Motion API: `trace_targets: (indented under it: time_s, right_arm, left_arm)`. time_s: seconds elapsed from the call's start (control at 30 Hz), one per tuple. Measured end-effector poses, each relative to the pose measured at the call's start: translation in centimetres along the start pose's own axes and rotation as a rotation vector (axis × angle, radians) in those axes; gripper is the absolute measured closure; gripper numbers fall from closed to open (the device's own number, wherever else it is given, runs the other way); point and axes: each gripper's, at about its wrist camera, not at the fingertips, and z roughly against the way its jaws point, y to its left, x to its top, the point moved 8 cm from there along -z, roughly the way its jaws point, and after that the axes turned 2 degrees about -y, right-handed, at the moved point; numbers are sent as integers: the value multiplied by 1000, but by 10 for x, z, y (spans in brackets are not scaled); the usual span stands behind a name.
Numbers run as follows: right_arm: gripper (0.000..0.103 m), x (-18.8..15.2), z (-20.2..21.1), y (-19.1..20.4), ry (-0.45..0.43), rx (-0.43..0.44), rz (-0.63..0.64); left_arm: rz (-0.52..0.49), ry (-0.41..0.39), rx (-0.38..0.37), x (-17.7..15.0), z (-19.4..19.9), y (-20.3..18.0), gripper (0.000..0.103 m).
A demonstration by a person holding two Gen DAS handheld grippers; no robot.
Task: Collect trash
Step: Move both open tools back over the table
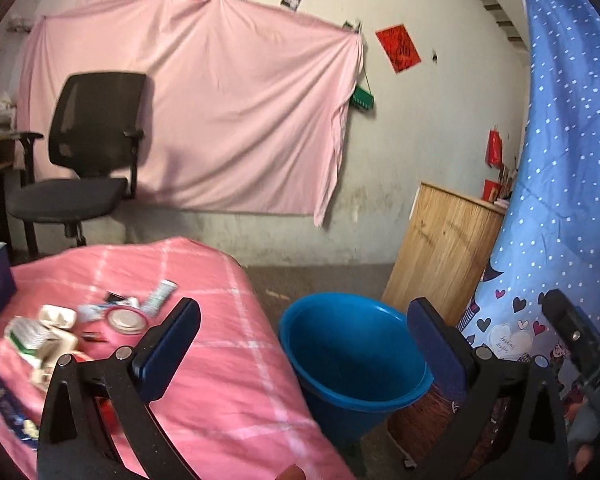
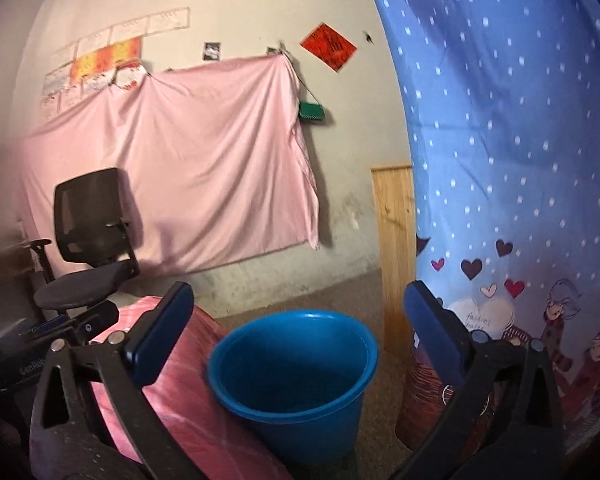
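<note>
On the floor beside the pink-covered table (image 1: 220,360), blue bucket (image 1: 356,360) stands upright, mouth up, glossy plastic with a flared rim. Trash pile (image 1: 80,324) lies on the cloth, blurred. Left gripper (image 1: 304,344) and right gripper (image 2: 296,332) both spread wide, nothing between the jaws.

A round blue plastic bucket (image 1: 352,364) is set on the floor right of the pink-checked cloth-covered bench (image 1: 220,344), on which scattered wrappers and packets (image 1: 100,320) are strewn.
</note>
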Motion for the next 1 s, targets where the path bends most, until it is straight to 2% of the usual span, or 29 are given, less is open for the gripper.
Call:
trace_targets:
  time_s: [0.33, 0.6, 0.7, 0.83, 1.0]
  right_arm:
    - [0, 0, 53, 56, -55, 116, 11]
    - [0, -26, 82, 106, -54, 196, -14]
    - [0, -40, 89, 128, -41, 239, -16]
    - [0, -59, 86, 154, 2, 309, -1]
    - [0, -73, 80, 177, 30, 367, 38]
  left_arm:
    - [-37, -114, 134, -3, 92, 45, 2]
    - [-58, -159, 244, -15, 156, 91, 2]
    - [-71, -176, 321, -25, 176, 110, 2]
    - [-26, -157, 403, -43, 193, 143, 2]
    - [19, -114, 500, -63, 193, 180, 2]
